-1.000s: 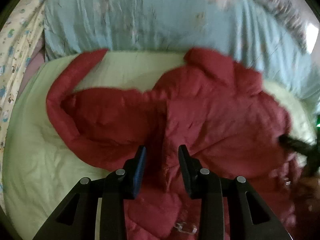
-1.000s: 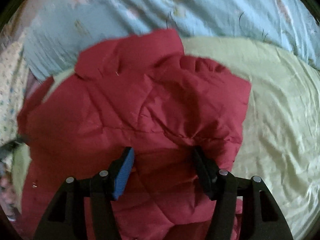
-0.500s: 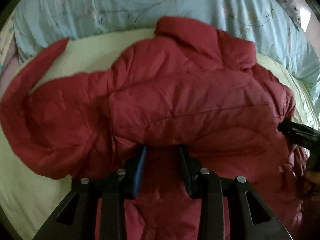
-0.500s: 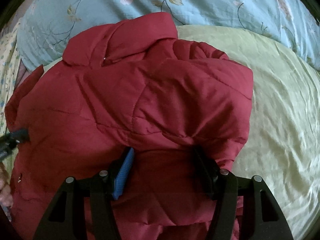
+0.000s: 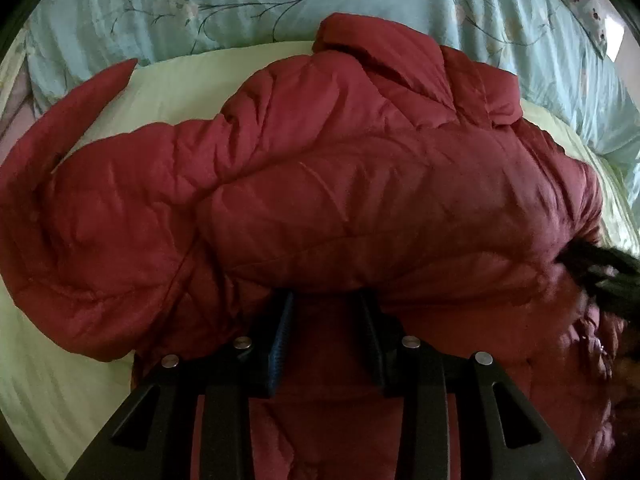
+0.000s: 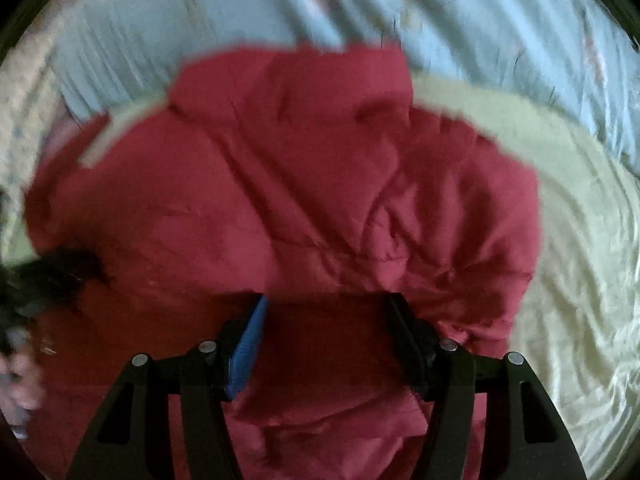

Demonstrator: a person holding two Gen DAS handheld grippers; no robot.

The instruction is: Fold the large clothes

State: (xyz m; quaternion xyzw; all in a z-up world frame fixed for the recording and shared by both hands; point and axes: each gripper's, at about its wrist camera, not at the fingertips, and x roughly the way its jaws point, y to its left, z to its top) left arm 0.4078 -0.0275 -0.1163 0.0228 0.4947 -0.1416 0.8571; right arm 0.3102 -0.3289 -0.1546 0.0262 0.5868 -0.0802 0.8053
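The left gripper has its jaws set apart, tips tucked under a thick fold of the red padded jacket; cloth fills the gap, but whether the pads actually pinch it I cannot tell. From this wrist view the jacket lies straight ahead and over the fingertips, spread on the pale green sheet, its collar toward the blue floral bedding and one sleeve trailing off to the left. To fold well here, I judge the lifted layer should be carried over evenly and laid flat, with the sleeve brought in so no bulge is trapped. In the right wrist view, which is blurred, the right gripper stands wide, a broad span of the same jacket bridging its jaws and bunching over the tips; a firm hold cannot be confirmed. The jacket's near edge lies at and below this gripper, its bulk ahead. Both grippers should probably travel level with one another, since puffy cloth slips and springs back.
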